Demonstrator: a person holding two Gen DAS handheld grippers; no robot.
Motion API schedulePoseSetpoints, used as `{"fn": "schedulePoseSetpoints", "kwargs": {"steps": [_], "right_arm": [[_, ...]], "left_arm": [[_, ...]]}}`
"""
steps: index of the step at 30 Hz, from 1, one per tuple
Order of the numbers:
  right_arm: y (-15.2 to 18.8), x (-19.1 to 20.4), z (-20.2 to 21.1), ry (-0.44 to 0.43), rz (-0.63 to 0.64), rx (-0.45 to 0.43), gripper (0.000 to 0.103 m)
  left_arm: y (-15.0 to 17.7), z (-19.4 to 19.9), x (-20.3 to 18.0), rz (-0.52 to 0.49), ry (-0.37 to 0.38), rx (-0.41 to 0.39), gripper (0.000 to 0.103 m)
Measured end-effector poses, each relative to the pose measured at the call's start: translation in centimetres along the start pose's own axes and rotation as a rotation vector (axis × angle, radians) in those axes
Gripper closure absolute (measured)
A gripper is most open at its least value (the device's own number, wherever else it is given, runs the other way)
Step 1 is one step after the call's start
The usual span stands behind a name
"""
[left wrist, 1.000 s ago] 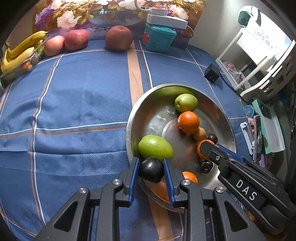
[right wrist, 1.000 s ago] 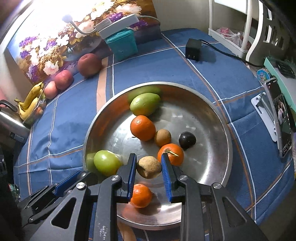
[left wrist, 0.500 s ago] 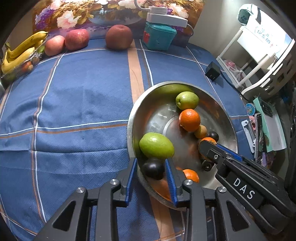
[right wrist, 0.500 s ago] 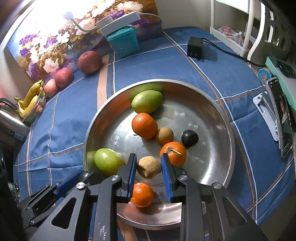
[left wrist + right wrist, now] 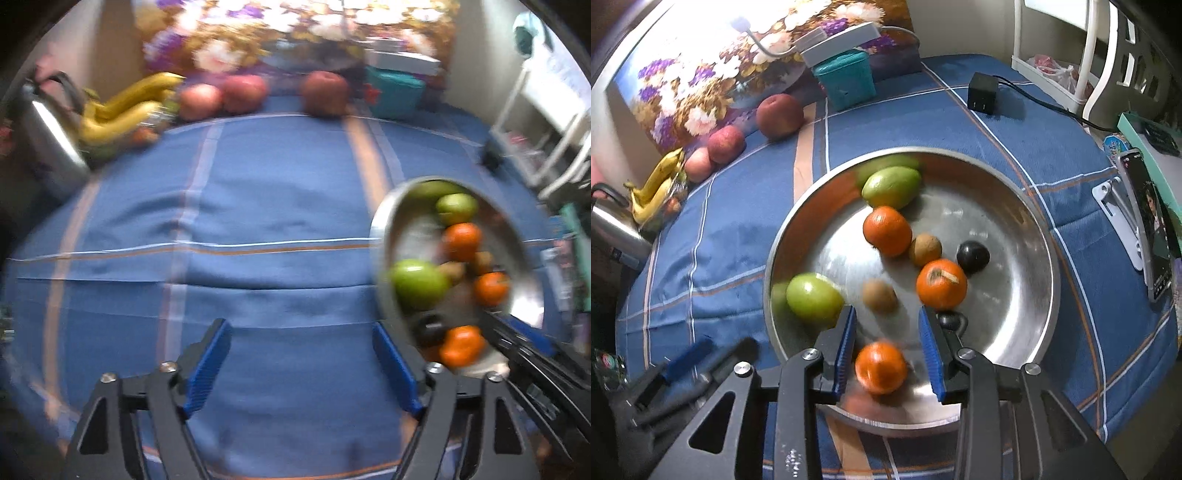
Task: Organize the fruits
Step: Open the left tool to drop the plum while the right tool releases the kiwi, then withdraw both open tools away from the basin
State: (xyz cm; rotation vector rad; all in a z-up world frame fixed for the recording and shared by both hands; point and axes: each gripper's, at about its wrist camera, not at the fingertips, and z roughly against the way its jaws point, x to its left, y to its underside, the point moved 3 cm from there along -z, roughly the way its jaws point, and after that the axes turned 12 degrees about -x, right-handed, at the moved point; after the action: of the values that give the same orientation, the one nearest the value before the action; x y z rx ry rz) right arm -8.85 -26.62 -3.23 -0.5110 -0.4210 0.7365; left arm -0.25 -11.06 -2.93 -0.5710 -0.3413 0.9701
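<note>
A steel bowl [image 5: 1015,295] on the blue cloth holds several fruits. My right gripper [image 5: 888,332] hangs over its near side with its jaws opening, and the pads touch nothing. A brown kiwi [image 5: 879,295] lies free just beyond the fingertips, and an orange [image 5: 881,367] sits in the bowl below the gap. A dark plum [image 5: 951,321] peeks from behind the right finger. A green apple [image 5: 812,299] lies to the left. My left gripper [image 5: 303,354] is over bare cloth left of the bowl [image 5: 376,258], jaws opening wide and empty. This view is blurred.
Red apples [image 5: 726,144], bananas [image 5: 653,188] and a kettle [image 5: 609,225] line the far left edge by a flower picture. A teal box [image 5: 846,79], a black charger [image 5: 982,96], a phone on a stand [image 5: 1148,221] and a white rack [image 5: 1082,48] stand at the back and right.
My left gripper let the dark plum go into the bowl, opened wide and swung left over the cloth. My right gripper opened off the brown kiwi, which now lies ahead of its fingertips.
</note>
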Motion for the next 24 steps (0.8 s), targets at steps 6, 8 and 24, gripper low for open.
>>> {"fn": "schedulePoseSetpoints", "kwargs": {"steps": [6, 8, 24], "right_arm": [[3.0, 0.9, 0.6, 0.018, 0.072, 0.019, 0.045], [3.8, 1.1, 0.7, 0.029, 0.092, 0.031, 0.045], [5.1, 2.2, 2.6, 0.059, 0.142, -0.012, 0.031]], "left_arm": [[2.8, 1.2, 2.3, -0.029, -0.132, -0.006, 0.018], [3.8, 1.5, 2.9, -0.043, -0.185, -0.002, 0.018], [4.2, 2.7, 4.6, 0.006, -0.228, -0.005, 0.018]]}}
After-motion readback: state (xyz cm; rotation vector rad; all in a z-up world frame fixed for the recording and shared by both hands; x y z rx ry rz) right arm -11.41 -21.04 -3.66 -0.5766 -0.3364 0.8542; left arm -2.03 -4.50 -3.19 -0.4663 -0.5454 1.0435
